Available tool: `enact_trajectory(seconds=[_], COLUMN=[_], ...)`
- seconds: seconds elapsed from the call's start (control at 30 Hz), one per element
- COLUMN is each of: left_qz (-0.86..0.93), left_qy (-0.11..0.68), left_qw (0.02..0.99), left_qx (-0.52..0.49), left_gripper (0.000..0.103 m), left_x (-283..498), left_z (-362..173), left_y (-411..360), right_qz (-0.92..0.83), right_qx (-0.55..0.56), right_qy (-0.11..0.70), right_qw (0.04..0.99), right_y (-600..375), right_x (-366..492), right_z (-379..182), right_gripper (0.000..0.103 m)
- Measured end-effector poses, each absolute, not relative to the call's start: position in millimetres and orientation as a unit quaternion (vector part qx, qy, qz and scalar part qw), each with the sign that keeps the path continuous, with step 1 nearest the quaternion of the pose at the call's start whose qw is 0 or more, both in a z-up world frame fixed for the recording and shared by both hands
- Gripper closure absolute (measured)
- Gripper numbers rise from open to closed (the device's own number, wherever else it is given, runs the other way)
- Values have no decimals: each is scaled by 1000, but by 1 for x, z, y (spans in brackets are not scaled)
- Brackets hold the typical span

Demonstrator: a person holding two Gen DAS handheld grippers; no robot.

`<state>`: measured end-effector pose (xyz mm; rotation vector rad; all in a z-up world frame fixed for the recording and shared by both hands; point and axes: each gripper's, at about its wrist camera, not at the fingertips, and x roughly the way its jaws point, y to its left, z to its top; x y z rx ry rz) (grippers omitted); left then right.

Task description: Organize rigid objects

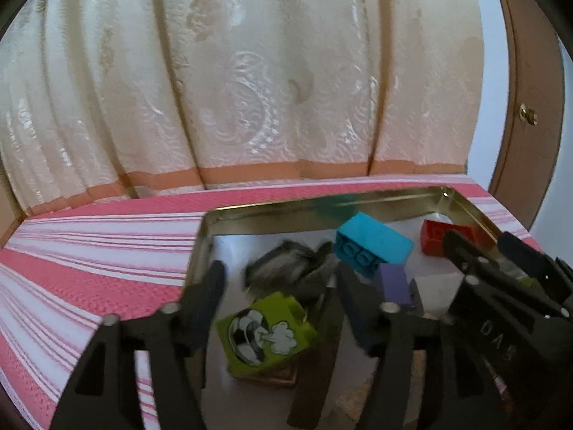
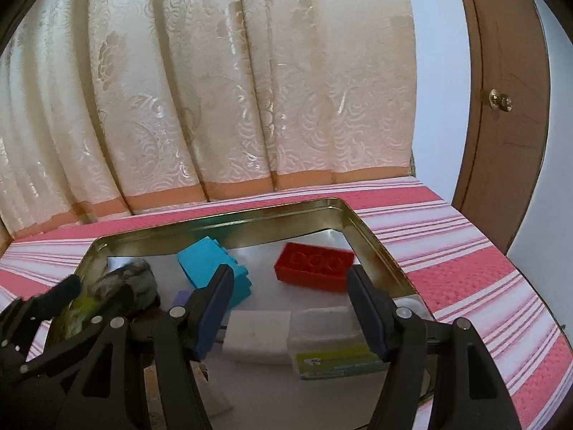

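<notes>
Curtain (image 1: 250, 71): cream patterned fabric with an orange hem, hanging across the far side.
Door (image 2: 501, 107): brown with a brass knob, far right.
Surface (image 1: 89, 243): covered in pink and white striped cloth.
Tray (image 2: 222, 220): shallow gold-rimmed metal tin lying on the surface, holding all the small things.
Left hand-held gripper (image 1: 279, 286): jaws wide apart and gripping nothing; the green block sits loose in the gap.
Right hand-held gripper (image 2: 290, 301): jaws partly open over the white block and clear box, pads not pressing on either.
Blue brick (image 1: 372, 243): far middle of the tray, tipped on its side.
Red brick (image 2: 315, 267): far right of the tray, hollow side up.
Green block (image 1: 268, 333): near left, printed with a football.
Grey furry thing (image 1: 286, 265): blurred, just beyond the green block.
Clear box (image 2: 329, 340): near right, green label, touching the white block (image 2: 258, 337).
Purple piece (image 1: 395, 283): beside the blue brick.
</notes>
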<state>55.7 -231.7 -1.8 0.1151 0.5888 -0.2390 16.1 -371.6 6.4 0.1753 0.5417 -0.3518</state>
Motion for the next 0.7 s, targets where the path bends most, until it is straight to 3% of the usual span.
enact_trajectory(seconds=[0.1, 0.17, 0.2, 0.7], left_qz=[-107, -110, -116, -96], left_qy=[288, 277, 272, 211], left_qw=[951, 955, 955, 972], left_qx=[26, 0, -10, 31], left_gripper=[4, 0, 0, 0], left_x=[55, 52, 50, 22], left_z=[-1, 1, 2, 13], left_y=[-218, -207, -202, -181], right_qz=[-178, -172, -169, -168], right_qx=[107, 128, 133, 109], right_qy=[253, 237, 232, 175], right_qw=[945, 948, 949, 964], right_y=[-378, -382, -383, -368], right_x=[10, 5, 4, -20], right_z=[8, 9, 9, 19], right_gripper=[25, 16, 11, 7])
